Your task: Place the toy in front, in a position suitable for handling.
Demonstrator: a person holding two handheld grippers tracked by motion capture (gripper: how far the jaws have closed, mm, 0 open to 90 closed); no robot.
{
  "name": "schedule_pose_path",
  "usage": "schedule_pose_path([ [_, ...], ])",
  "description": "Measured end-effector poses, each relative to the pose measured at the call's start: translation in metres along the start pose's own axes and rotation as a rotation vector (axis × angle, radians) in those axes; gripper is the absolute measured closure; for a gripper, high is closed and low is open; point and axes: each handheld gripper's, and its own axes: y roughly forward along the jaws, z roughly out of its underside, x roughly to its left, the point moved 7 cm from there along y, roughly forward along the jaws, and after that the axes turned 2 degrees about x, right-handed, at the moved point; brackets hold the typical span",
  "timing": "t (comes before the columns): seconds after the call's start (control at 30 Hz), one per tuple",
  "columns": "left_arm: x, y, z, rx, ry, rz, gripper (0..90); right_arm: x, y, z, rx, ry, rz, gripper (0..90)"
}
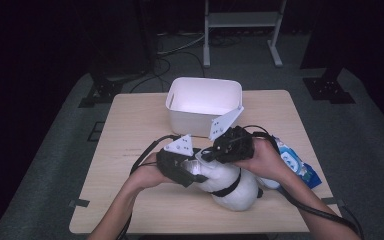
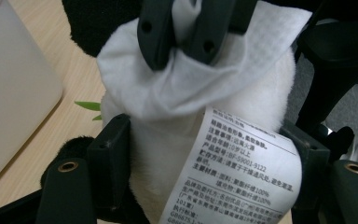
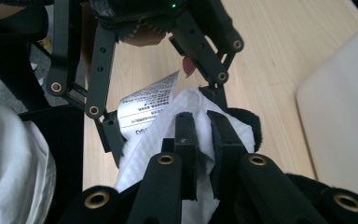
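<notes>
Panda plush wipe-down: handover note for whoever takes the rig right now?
Left gripper: fingers clamped either side of the panda plush, holding it on the table with its care label facing the camera.
Right gripper: shut on the white wipe, pressed against the plush's white fur.
White bin behind; blue wipes pack at right.
Done: plush steadied, wipe in contact.
Left: probably finish wiping, then put things away; the bin looks a likely spot.
</notes>
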Motion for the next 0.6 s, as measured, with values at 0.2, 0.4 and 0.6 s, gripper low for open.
schedule_pose_path([
  [0.2,-0.001,-0.001,0.003,-0.018,-0.011,-0.003,30.1,-0.009,-0.011,0.002,-0.009,0.025,0.044,82.8],
  [0.4,-0.001,-0.002,0.006,-0.025,-0.012,-0.002,30.3,-0.027,-0.022,0.011,-0.041,0.088,0.081,82.8],
  [0.6,0.0,-0.003,0.008,-0.022,-0.008,-0.001,30.3,-0.043,-0.025,0.02,-0.051,0.14,0.112,82.5],
])
